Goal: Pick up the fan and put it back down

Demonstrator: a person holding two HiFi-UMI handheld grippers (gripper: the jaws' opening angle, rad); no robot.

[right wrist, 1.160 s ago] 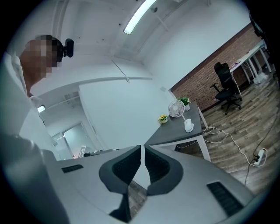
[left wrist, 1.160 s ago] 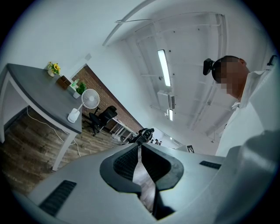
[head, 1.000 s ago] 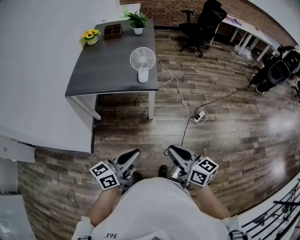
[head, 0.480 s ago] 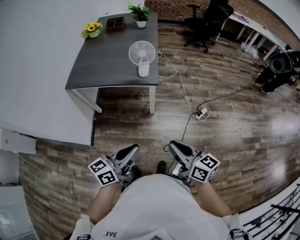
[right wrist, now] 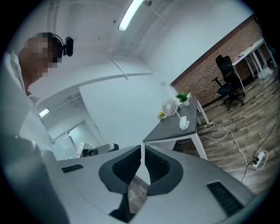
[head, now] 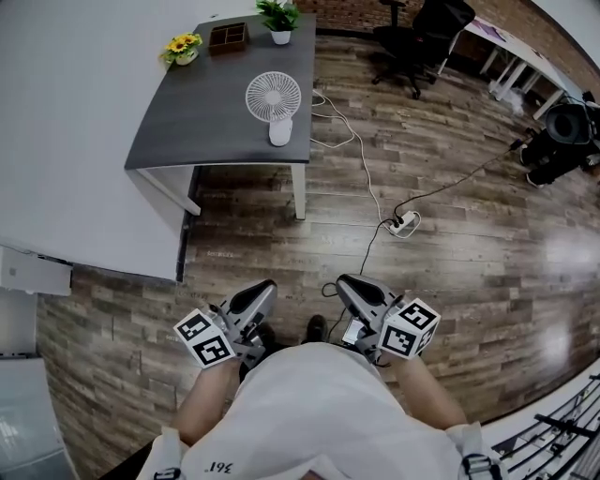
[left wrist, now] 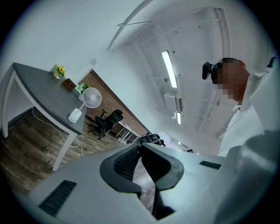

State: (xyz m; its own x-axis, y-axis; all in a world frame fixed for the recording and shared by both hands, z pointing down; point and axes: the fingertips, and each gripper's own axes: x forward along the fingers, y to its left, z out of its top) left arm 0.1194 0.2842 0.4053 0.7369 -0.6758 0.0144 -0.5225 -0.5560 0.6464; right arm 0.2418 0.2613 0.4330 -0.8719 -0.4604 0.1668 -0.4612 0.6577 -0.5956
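Observation:
A small white fan (head: 274,104) stands upright on a dark grey desk (head: 206,112), near the desk's front right corner. It also shows far off in the left gripper view as the fan (left wrist: 86,102) and in the right gripper view as the fan (right wrist: 175,111). Both grippers are held close to the person's body, well short of the desk. My left gripper (head: 264,288) is shut with nothing between its jaws. My right gripper (head: 345,283) is shut and empty too.
A yellow flower pot (head: 182,47), a brown box (head: 228,36) and a green plant (head: 279,17) sit at the desk's far end. A white cable runs to a power strip (head: 405,223) on the wood floor. A black office chair (head: 427,33) stands further back.
The desk and fan have shifted slightly left in the head view as the person steps forward. Both grippers stay shut, carried along with the body.

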